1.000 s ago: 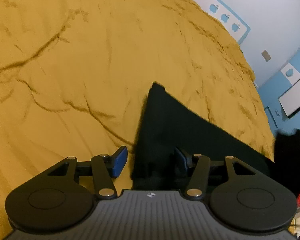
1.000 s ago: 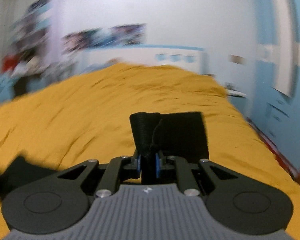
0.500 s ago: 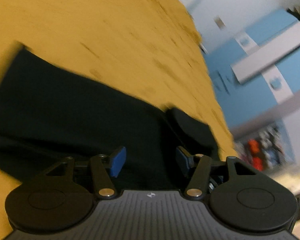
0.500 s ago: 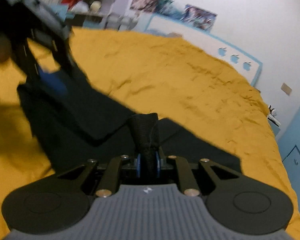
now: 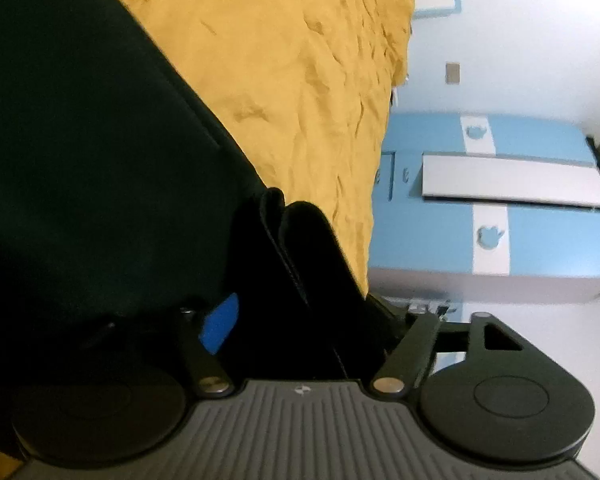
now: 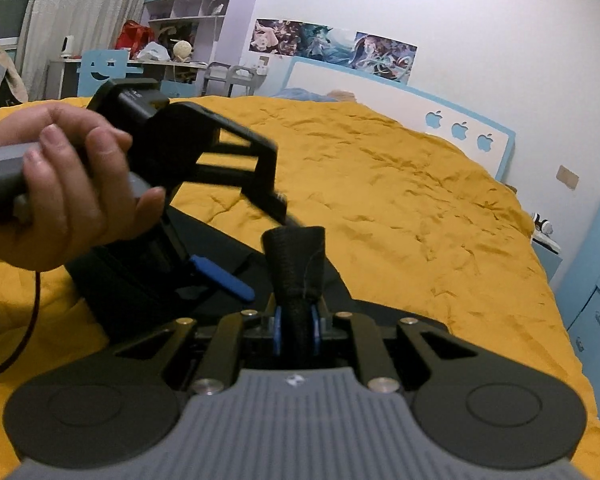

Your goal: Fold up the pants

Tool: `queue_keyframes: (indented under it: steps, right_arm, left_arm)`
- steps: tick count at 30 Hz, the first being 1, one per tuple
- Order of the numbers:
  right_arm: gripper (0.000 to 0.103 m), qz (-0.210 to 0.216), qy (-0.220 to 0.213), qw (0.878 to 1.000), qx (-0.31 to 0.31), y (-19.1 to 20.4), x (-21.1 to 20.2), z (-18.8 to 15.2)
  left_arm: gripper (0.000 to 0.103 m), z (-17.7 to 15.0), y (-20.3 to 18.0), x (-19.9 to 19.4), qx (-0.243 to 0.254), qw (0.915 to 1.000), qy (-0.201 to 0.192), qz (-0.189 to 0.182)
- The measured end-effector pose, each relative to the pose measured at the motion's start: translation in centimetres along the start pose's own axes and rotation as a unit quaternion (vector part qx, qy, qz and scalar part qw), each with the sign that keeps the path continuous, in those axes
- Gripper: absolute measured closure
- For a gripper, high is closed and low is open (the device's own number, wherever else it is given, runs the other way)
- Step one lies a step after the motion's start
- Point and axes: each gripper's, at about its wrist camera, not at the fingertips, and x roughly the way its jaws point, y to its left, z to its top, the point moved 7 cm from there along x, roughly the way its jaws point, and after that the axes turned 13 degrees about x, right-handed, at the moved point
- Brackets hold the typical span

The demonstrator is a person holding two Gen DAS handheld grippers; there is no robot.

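Right wrist view: right hand-held gripper [image 6: 296, 330] clamped on black pants [image 6: 296, 256], left hand-held gripper [image 6: 256, 256] spread wide, empty.

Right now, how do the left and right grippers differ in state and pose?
The right gripper is shut on a bunched fold of the black pants; the left gripper is open, fingers spread around the same bunch. The right points along the yellow bed; the left angles in from the side. Both have blue pads.
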Motion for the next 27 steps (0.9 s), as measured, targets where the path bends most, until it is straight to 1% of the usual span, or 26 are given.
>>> queue_keyframes:
  steps: [3,5,6,8,9,10,12,13,16,18,19,20,21,23,24,25,26,27]
  right_arm:
    - [0.094,0.003,0.003,1.000,-0.009,0.3,1.2,0.1]
    - [0.094,0.003,0.004,1.000,-0.018,0.7,1.4,-0.3]
    - [0.094,0.003,0.004,1.000,-0.022,0.9,1.5,-0.4]
    - [0.094,0.001,0.006,0.999,-0.038,1.2,1.7,-0.6]
    - [0.094,-0.001,0.008,0.999,-0.048,1.3,1.8,-0.7]
    - [0.094,-0.003,0.009,0.998,-0.061,1.5,1.9,-0.8]
    - [0.094,-0.008,0.010,0.996,-0.084,1.8,2.1,-0.9]
    - [0.094,-0.011,0.008,0.996,-0.093,1.9,2.1,-0.8]
    - [0.094,-0.011,-0.002,0.994,-0.110,2.5,2.0,0.1]
    - [0.094,-0.011,-0.011,0.992,-0.122,3.3,1.9,0.8]
    - [0.094,-0.012,-0.014,0.992,-0.129,3.7,2.0,1.1]
    - [0.094,-0.013,-0.014,0.991,-0.136,4.2,2.1,1.2]
    - [0.094,-0.014,-0.011,0.989,-0.145,4.7,2.5,1.3]
    - [0.093,-0.016,0.009,0.986,-0.163,5.6,3.7,0.7]
    - [0.093,-0.017,0.028,0.985,-0.171,5.9,4.6,0.1]
    - [0.092,-0.017,0.044,0.983,-0.177,6.3,5.2,-0.5]
    - [0.088,-0.016,0.062,0.982,-0.180,6.5,6.0,-1.2]
    - [0.085,-0.015,0.080,0.980,-0.181,6.8,6.6,-2.0]
  left_arm:
    - [0.016,0.0,0.2,1.4,-0.004,0.9998,0.016,0.006]
    - [0.016,-0.1,0.0,2.7,-0.003,0.9993,0.036,0.014]
    - [0.018,-0.1,0.0,3.2,-0.004,0.9989,0.043,0.019]
    - [0.031,0.0,-0.3,4.1,-0.003,0.9986,0.049,0.020]
    - [0.049,0.2,-0.6,4.4,0.004,0.9986,0.049,0.017]
    - [0.070,0.3,-1.0,4.5,0.016,0.9985,0.049,0.018]
    - [0.085,0.7,-2.0,4.0,0.052,0.9968,0.046,0.040]
    - [0.090,0.8,-2.6,3.7,0.069,0.9956,0.045,0.045]
    - [0.090,1.2,-3.7,2.0,0.098,0.9941,0.025,0.040]
    - [0.090,1.7,-3.7,0.8,0.095,0.9949,0.015,0.030]
    - [0.089,1.7,-3.3,0.0,0.091,0.9953,0.013,0.031]
    - [0.087,1.7,-2.7,-0.6,0.087,0.9953,0.014,0.040]
    - [0.086,1.9,-2.0,-0.9,0.082,0.9948,0.015,0.059]
    - [0.086,2.3,-0.4,-1.5,0.079,0.9924,0.015,0.093]
    - [0.083,2.4,0.1,-2.0,0.081,0.9915,0.013,0.101]
    - [0.075,2.5,0.3,-2.6,0.086,0.9911,0.009,0.101]
    - [0.070,2.6,0.3,-3.3,0.093,0.9906,0.002,0.100]
    - [0.061,2.8,0.0,-4.0,0.103,0.9894,-0.009,0.102]
